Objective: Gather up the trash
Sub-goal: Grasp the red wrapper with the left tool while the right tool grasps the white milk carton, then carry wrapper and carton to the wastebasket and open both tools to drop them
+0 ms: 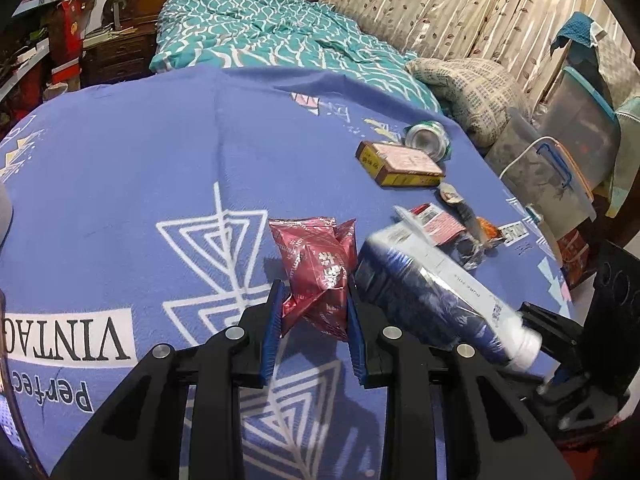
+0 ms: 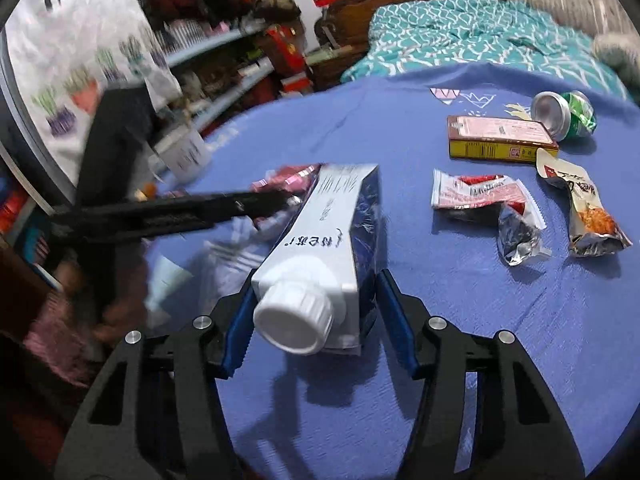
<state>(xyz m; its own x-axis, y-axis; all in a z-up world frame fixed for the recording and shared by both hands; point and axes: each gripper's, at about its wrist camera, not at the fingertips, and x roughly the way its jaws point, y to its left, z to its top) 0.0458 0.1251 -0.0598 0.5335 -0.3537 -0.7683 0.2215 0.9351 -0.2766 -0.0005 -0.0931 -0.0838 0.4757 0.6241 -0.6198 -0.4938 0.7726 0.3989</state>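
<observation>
My left gripper [image 1: 314, 312] is shut on a crumpled red snack wrapper [image 1: 316, 272] and holds it just above the blue tablecloth [image 1: 140, 168]. My right gripper [image 2: 316, 308] is shut on the cap end of a blue and white milk carton [image 2: 332, 232], which points away over the cloth. In the left wrist view the carton [image 1: 432, 284] lies right of the wrapper, with the right gripper at its cap. In the right wrist view the left gripper reaches in from the left, and the red wrapper [image 2: 288, 176] shows behind the carton.
More trash lies on the cloth at the right: a crushed green can [image 2: 564, 114], a flat brown and yellow box [image 2: 500, 136], a red and white wrapper [image 2: 480, 192], a foil wrapper [image 2: 520, 240], a snack packet [image 2: 588, 208]. A bed [image 1: 280, 40] is behind, shelves [image 2: 224, 64] at left.
</observation>
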